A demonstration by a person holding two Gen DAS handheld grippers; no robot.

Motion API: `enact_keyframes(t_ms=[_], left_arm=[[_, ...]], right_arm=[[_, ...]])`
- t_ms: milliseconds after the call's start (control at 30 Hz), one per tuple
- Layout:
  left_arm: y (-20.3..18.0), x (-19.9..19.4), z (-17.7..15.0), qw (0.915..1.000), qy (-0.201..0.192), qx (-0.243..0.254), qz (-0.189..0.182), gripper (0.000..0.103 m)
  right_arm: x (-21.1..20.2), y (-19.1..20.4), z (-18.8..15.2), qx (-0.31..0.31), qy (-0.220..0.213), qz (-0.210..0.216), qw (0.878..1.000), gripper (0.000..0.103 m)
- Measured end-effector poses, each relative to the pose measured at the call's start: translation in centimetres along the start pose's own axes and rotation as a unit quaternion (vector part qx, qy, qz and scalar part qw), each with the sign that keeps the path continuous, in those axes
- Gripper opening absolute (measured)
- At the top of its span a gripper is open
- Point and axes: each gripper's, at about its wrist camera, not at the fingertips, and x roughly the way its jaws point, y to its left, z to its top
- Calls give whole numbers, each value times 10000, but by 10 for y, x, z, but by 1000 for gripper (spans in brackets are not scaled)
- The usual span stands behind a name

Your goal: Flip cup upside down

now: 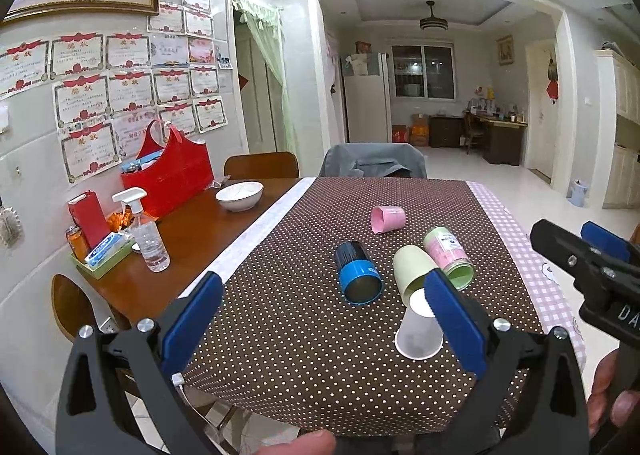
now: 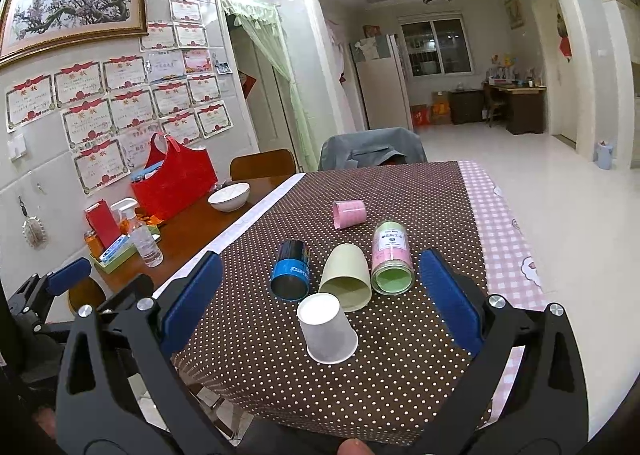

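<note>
Several cups lie on their sides on the brown dotted tablecloth point(image 1: 280, 335) point(image 2: 400, 375). The white paper cup point(image 1: 418, 329) point(image 2: 328, 329) is nearest me. Behind it lie a cream cup point(image 1: 414, 269) point(image 2: 346, 277), a blue and black cup point(image 1: 356, 273) point(image 2: 291, 271), a pink and green cup point(image 1: 450, 257) point(image 2: 392, 263) and a small pink cup point(image 1: 387, 218) point(image 2: 349, 213). My left gripper point(image 1: 324, 315) is open above the table's near edge and holds nothing. My right gripper point(image 2: 320, 295) is open and empty; the white cup lies ahead between its fingers. It also shows at the right of the left wrist view point(image 1: 592, 267).
On the bare wooden table at the left stand a white bowl point(image 1: 239, 195), a red bag point(image 1: 172, 171), a spray bottle point(image 1: 149, 235) and a tray of small items point(image 1: 102, 255). A chair with a grey jacket point(image 1: 374, 161) stands at the table's far side. A pink checked cloth point(image 1: 536, 275) hangs at the right edge.
</note>
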Motion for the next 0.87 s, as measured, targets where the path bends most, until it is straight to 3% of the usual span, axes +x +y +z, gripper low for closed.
enact_keyframes(t_ms=[633, 867], left_arm=[[5, -2, 1, 9999, -105, -103, -30, 99], [8, 3, 0, 9999, 26, -161, 23, 99]], right_arm=[[1, -3, 0, 6, 13, 6, 10000, 97], [3, -2, -1, -22, 28, 34, 10000, 97]])
